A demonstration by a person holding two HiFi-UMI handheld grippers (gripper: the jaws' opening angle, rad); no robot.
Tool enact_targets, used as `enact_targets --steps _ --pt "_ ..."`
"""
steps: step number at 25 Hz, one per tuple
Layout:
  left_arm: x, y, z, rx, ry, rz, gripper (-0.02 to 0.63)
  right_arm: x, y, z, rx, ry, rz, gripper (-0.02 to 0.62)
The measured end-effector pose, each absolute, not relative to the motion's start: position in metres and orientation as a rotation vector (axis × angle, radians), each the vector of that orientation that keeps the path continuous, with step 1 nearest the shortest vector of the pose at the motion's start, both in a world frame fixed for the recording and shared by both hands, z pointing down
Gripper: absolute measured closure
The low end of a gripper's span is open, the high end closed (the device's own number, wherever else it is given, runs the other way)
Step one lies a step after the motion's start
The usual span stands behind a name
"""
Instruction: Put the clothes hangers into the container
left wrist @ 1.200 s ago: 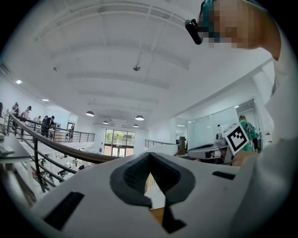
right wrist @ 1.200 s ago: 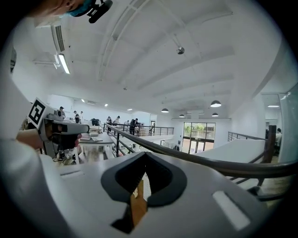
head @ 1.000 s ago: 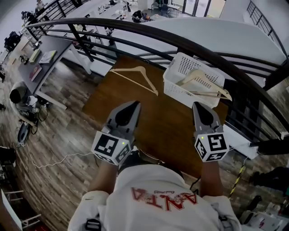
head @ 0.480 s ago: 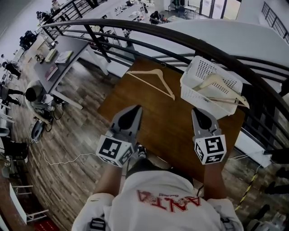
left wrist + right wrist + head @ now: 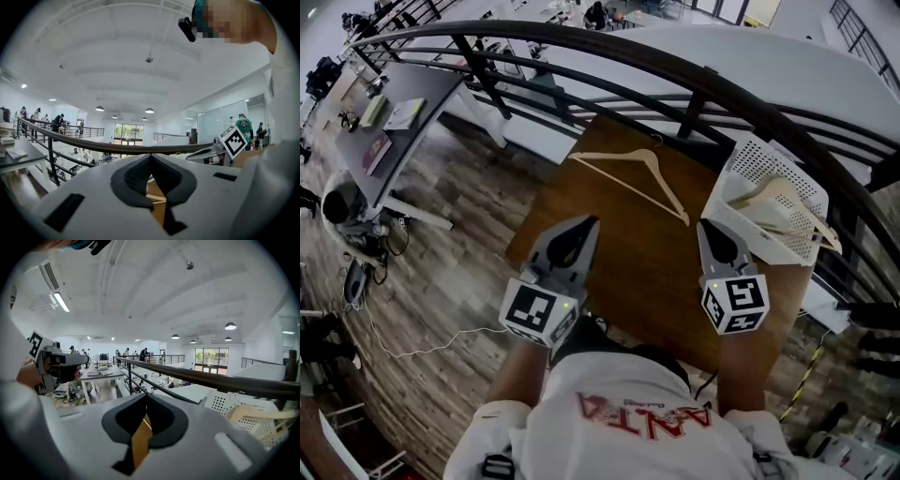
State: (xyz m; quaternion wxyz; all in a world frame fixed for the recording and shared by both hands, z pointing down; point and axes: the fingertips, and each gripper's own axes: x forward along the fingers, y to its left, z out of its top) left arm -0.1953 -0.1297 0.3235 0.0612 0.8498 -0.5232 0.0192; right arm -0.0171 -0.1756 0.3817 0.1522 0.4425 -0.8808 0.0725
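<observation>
— Reaching for the pale wooden clothes hanger (image 5: 666,186) comes next, doesn't it? It lies flat on the brown wooden table (image 5: 619,272), upper middle of the head view, well apart from both our tools.

— Yes. The white perforated plastic basket (image 5: 750,234) sits at the upper right with other pale hangers (image 5: 778,192) already in it, one end poking over its rim.

— Our left gripper (image 5: 579,228) and right gripper (image 5: 713,230) are both pressed together and empty. Each gripper view shows the pads meeting, with only table beyond.

— So we should spread one pair before we arrive. We'd use the right, which is nearer the basket, and pinch a sloping arm close to the hook, where we judge the wood easiest to lift off the table.

— Then we'd lay it along the ones inside, so it doesn't catch the rim.
</observation>
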Motion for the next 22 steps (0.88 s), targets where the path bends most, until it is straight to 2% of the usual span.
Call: enact_targets --steps 5,8,10,11,17,20,22 --pt "-0.248 -0.181 0.356 2.571 -1.477 0.064 0.598 -0.076 -0.239 0.424 1.261 -2.428 0.352 0.578" --pt "-0.266 -0.204 0.381 2.534 -1.421 0.077 0.598 -0.102 -0.283 0.458 1.220 -2.346 0.386 0.540" --pt "-0.275 -0.218 0.397 2.502 -1.387 0.052 0.598 -0.117 -0.311 0.486 1.178 -2.303 0.411 0.472" --pt "-0.279 -0.224 0.406 2.479 -1.372 0.038 0.598 -0.123 -0.325 0.502 1.154 -2.280 0.424 0.468" --pt "-0.299 -0.259 0.448 2.392 -1.351 0.064 0.598 -0.121 -0.388 0.591 1.099 -2.075 0.494 0.446" --pt "-0.308 -0.269 0.462 2.376 -1.347 0.079 0.598 -0.125 -0.410 0.628 1.053 -2.002 0.558 0.403" --pt "-0.312 -0.273 0.470 2.358 -1.340 0.099 0.598 -0.129 -0.422 0.648 1.017 -1.973 0.588 0.403"
